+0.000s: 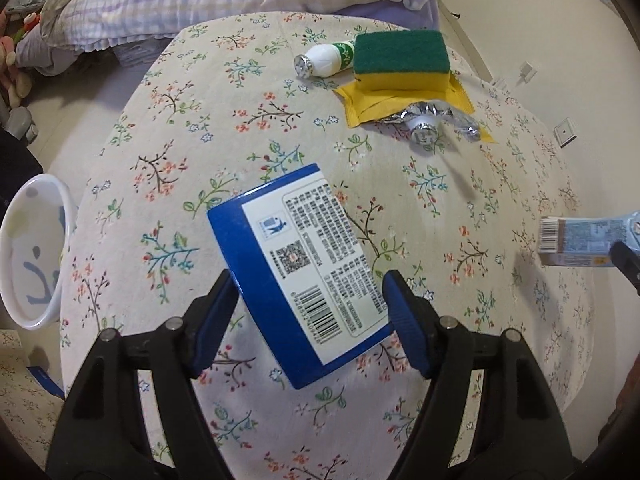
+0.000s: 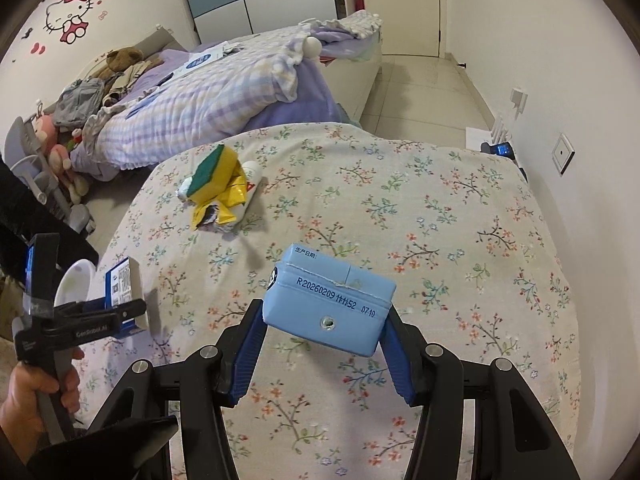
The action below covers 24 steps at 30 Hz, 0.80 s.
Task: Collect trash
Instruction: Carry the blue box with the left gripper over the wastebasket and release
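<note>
Left claw (image 1: 308, 312) clamps a blue box (image 1: 298, 276); right claw (image 2: 320, 344) clamps a milk carton (image 2: 328, 300), both lifted above the worktop (image 1: 440, 208). Sponge (image 1: 400, 60), bottle (image 1: 324, 60) and wrappers (image 1: 428, 118) remain at one o'clock, with the bin (image 1: 32, 252) at nine o'clock awaiting everything.

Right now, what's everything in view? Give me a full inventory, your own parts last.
blue box: one, blue with white label, held between the left gripper's fingers above the table.
light blue carton: one, held between the right gripper's fingers.
sponge: one, green over yellow, far end of the table on the yellow wrapper.
yellow wrapper: one, foil-lined, under the sponge.
small bottles: two, white, beside the sponge.
white bin: one, left of the table.
floral tablecloth: one, covers the table.
bed: one, purple checked bedding, behind.
left gripper: shut on box.
right gripper: shut on carton.
</note>
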### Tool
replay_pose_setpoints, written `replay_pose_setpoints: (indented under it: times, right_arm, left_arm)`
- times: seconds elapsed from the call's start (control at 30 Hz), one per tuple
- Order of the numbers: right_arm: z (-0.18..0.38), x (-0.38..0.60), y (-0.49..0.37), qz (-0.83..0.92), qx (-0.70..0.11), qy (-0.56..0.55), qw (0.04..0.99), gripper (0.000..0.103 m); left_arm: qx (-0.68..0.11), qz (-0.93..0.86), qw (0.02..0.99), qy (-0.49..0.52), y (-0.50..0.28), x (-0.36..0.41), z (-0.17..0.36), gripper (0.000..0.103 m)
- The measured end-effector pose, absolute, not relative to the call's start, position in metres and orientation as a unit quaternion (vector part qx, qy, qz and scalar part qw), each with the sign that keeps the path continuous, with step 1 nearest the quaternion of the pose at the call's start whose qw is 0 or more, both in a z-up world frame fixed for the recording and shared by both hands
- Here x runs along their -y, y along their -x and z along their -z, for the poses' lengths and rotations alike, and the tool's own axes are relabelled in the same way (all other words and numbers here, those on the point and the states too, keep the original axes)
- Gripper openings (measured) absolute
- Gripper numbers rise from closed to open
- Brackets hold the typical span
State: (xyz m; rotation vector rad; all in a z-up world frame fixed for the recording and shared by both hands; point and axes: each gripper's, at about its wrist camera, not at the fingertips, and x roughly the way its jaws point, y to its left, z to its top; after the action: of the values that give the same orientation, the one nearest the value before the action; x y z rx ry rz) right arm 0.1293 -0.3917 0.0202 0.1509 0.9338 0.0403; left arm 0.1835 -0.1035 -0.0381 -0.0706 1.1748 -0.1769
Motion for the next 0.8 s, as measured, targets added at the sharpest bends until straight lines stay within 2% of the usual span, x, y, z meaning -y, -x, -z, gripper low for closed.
replay_pose_setpoints:
  times: [0.4,0.8]
  right_arm:
    - [-0.028,0.325,-0.147,-0.055,-0.444,-0.053,0.893,0.056]
    - [-0.029,0.234,-0.169,-0.118,-0.439,-0.035,0.890,0.056]
  left_arm:
    - [-0.521,0.074,0.850,0.000,-0.168,0.064,0.015,0.074]
    - [-0.519,0.013,0.854,0.035,-0.164,-0.022,0.012,0.074]
